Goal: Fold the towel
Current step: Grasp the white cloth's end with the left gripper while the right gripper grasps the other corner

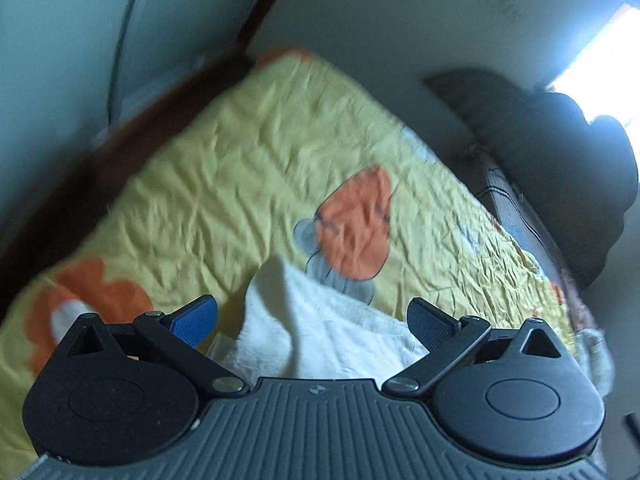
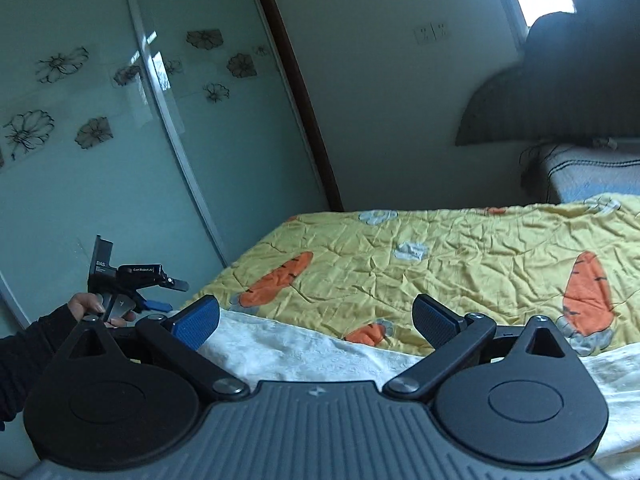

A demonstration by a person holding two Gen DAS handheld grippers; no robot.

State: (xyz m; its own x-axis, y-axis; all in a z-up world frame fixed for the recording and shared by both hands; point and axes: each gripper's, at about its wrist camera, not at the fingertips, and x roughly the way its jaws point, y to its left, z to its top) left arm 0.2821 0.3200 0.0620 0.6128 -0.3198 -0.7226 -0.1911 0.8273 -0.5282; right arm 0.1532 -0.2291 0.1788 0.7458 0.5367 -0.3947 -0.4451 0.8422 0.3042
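Observation:
A white towel lies on the yellow bedspread, with one corner raised into a peak in the left wrist view. My left gripper hovers open just above it, fingers spread to either side of the cloth and gripping nothing. In the right wrist view the white towel stretches flat along the near edge of the bed. My right gripper is open over it with nothing between its pads. The left gripper shows at the far left of that view, open and held by a hand in a dark sleeve.
The bed carries a yellow quilt printed with orange carrots. A sliding glass wardrobe door with flower decals stands to the left, beside a dark wooden frame. A dark headboard and a grey mattress edge are at the far right.

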